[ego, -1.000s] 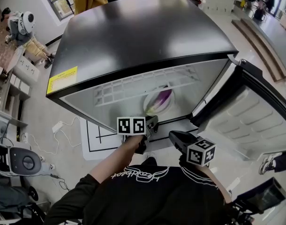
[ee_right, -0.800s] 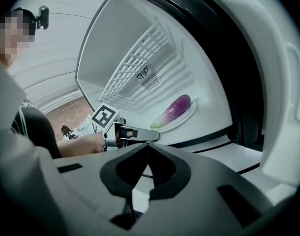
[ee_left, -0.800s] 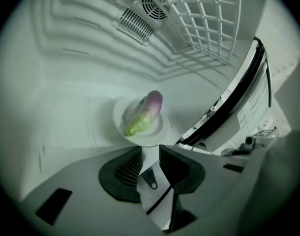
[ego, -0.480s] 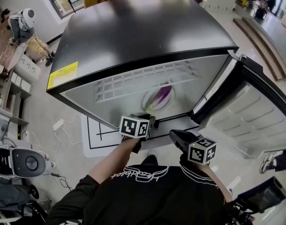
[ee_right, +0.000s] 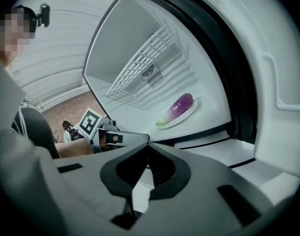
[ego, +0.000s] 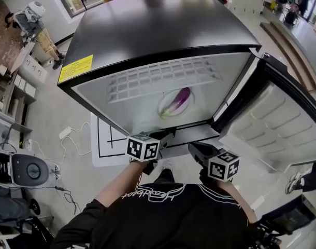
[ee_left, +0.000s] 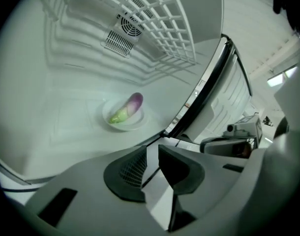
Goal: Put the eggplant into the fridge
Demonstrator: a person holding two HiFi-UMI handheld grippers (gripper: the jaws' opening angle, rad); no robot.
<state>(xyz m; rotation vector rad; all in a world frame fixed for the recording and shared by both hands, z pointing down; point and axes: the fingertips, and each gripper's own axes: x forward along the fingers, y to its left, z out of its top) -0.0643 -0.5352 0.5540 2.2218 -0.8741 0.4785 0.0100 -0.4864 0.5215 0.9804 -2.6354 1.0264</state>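
Your fridge (ego: 163, 30) top reads glossy black, smooth enough to throw back the ceiling light. Inside, the liner (ego: 127, 113) is smooth white plastic with a soft sheen. The shelf (ego: 163, 79) is a white coated wire grid. The plate (ego: 167, 114) looks glazed, white and shiny. The eggplant (ego: 181, 99) skin is slick and glossy. The door (ego: 272, 123) lining is moulded white plastic, satin. Your left tool (ee_left: 150, 154) is matt grey plastic, and its pads (ee_left: 125, 173) are dark with a fine mesh texture. The right tool (ee_right: 147, 151) has the same matt grey shell. The sticker (ego: 75, 69) looks yellow and papery. Your shirt (ego: 163, 217) is matt black cloth.
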